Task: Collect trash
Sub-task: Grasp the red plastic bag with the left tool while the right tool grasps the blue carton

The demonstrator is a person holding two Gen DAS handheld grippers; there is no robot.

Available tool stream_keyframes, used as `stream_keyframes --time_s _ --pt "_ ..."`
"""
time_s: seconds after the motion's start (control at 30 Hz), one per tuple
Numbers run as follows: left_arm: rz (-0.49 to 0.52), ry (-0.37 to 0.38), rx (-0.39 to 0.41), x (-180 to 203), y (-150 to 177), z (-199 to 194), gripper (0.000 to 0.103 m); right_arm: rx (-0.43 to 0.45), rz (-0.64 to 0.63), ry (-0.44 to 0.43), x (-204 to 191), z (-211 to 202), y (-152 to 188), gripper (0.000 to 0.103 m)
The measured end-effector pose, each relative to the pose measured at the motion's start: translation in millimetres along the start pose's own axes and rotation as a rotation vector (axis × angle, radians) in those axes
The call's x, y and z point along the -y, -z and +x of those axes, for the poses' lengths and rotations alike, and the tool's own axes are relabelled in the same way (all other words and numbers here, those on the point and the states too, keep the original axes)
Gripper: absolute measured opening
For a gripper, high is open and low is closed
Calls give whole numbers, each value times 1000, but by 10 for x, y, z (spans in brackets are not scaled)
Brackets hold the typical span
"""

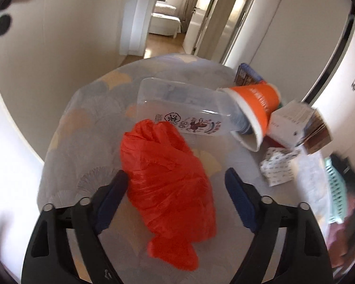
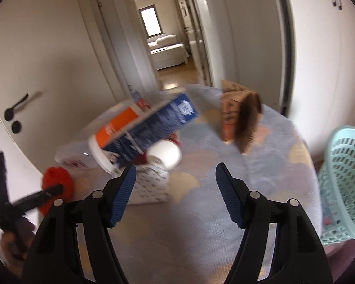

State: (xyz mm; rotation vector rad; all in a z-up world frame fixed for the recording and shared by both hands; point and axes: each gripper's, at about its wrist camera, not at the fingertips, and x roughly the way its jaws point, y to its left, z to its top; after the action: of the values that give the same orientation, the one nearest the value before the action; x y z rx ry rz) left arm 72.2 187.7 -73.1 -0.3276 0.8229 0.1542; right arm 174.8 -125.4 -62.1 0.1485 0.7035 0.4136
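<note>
A crumpled red plastic bag [image 1: 168, 182] lies on the round table, between the fingers of my open left gripper [image 1: 177, 179]. Beyond it lie a clear plastic bottle [image 1: 177, 104] and an orange paper cup [image 1: 255, 111] on its side. A white-brown carton [image 1: 295, 127] and a patterned paper packet [image 1: 277, 168] lie to the right. My right gripper [image 2: 175, 177] is open and empty above the table. Ahead of it are a blue box [image 2: 153, 127], the orange cup [image 2: 116, 125], a white cup [image 2: 165, 155], the patterned packet [image 2: 151, 184] and a brown carton [image 2: 239, 118]. The red bag [image 2: 56, 177] shows at left.
A mint green perforated basket [image 2: 340, 179] stands at the table's right edge; it also shows in the left wrist view [image 1: 338, 189]. The table [image 2: 248, 165] has a pale patterned cloth. A door with a black handle [image 2: 14, 108] is at left; a hallway lies beyond.
</note>
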Motion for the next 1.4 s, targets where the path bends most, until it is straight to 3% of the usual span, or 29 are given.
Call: stream_keyframes --time_s 0.03,0.17,0.47,0.7,0.83,0.93,1.3,1.4 --pt "19 -25 4 3 15 15 61 -3 1 -4 -35 21 -41 66" --pt "18 -15 34 -32 47 17 52 -14 9 -7 -174 157 -188 66" --pt "55 -26 85 26 109 15 52 -34 169 42 -81 616 -508 70" --pt "75 -26 87 94 98 42 52 -108 247 -36 -15 1001 -598 68" --pt "75 -21 90 86 97 37 51 -87 227 -65 -86 991 -571 46" --pt "73 -19 94 92 95 31 50 -62 231 -108 -117 887 -566 38" --pt "93 26 121 243 113 -158 45 -71 164 -197 -110 103 -530 32" --pt "115 55 136 373 118 -248 45 -114 88 -106 -76 -51 -447 32"
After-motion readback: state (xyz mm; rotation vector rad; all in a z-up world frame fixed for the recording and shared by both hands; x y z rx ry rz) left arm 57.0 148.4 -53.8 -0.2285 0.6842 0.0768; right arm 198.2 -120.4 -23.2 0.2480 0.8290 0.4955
